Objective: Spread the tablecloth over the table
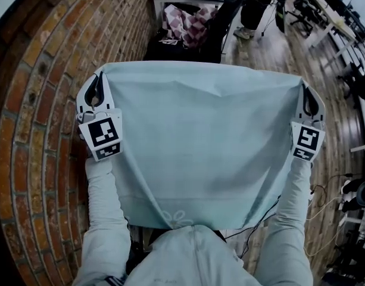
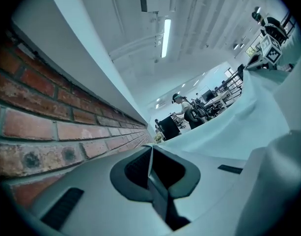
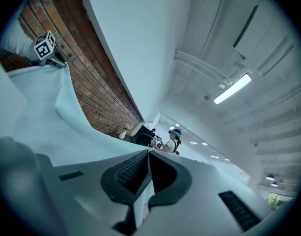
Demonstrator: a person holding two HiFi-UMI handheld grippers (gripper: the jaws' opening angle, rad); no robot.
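Left gripper & right gripper each clenched on tablecloth corner; prob. light, floppy, so grip at corners.

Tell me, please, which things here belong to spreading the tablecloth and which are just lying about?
For the job:
- tablecloth, held stretched out in the air
- left gripper and right gripper, each shut on a corner of it

Lying about:
- checked cloth
- floor cables
- person in the background
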